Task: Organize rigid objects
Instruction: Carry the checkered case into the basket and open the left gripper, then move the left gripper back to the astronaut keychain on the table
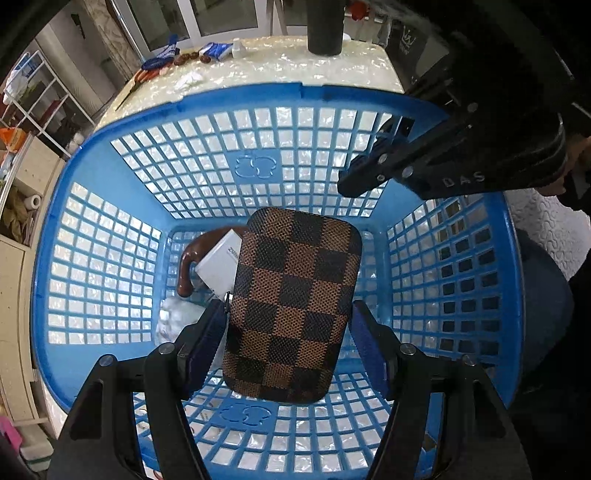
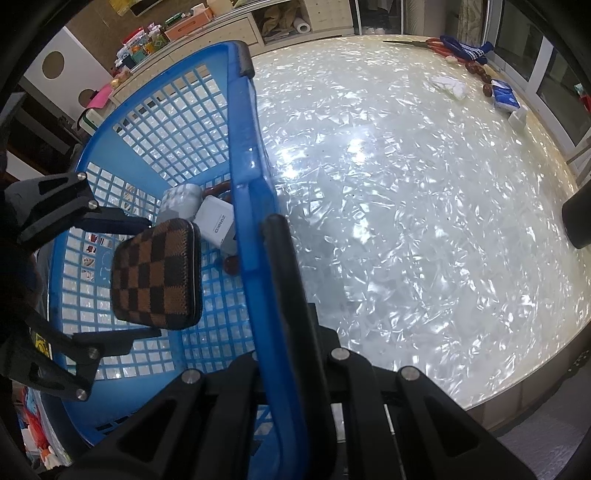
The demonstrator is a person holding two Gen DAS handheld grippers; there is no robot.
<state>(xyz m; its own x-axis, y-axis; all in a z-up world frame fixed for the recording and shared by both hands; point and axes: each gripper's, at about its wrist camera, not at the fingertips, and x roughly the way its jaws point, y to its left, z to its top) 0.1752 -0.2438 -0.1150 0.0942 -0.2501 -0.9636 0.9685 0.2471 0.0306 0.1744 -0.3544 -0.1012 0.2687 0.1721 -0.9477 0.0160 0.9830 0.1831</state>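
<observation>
A brown-and-black checkered case hangs inside the blue lattice basket, above its floor. My left gripper is shut on the case, one blue pad against each long side; the right wrist view shows the same case between those fingers. My right gripper is shut on the basket's rim, and it shows at the rim's far right corner in the left wrist view. On the basket floor lie a white box, a brown curved piece and a whitish lump.
The basket stands on a pearly white table. Along the table's far edge lie red-handled scissors, blue packets, brown beads and white tissue. A dark cylinder stands beyond the basket. Shelves line the left.
</observation>
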